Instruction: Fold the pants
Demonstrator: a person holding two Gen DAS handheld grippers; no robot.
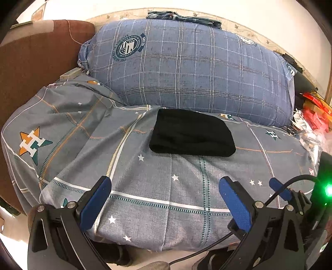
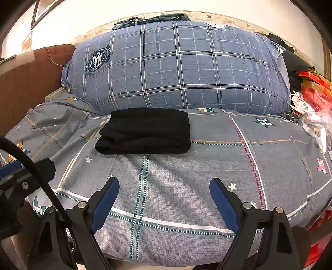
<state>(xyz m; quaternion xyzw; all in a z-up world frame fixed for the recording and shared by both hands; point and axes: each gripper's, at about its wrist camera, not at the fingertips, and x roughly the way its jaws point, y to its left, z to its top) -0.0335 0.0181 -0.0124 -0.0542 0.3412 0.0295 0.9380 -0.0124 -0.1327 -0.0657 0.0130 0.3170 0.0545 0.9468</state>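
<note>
Toward the far edge of the bed (image 1: 145,199), just short of the big blue plaid pillow (image 1: 186,68), my black pants (image 1: 192,134) lie folded into a compact bundle on the grey cover. The cover is printed with star-and-H emblems and small white stars; the pillow carries round crests with ring lettering too small to read. My left tongs (image 1: 165,197) hover over the bed's near edge with the blue pads spread wide and nothing between them. My right tongs (image 2: 164,199) hang alongside, equally wide and holding nothing. Between both tools and the pants runs an open stretch of cover. A brown headboard (image 1: 31,68) borders the left edge, red packaging (image 2: 315,93) crowds the far right corner, and folded denim (image 1: 184,17) tops the pillow.
</note>
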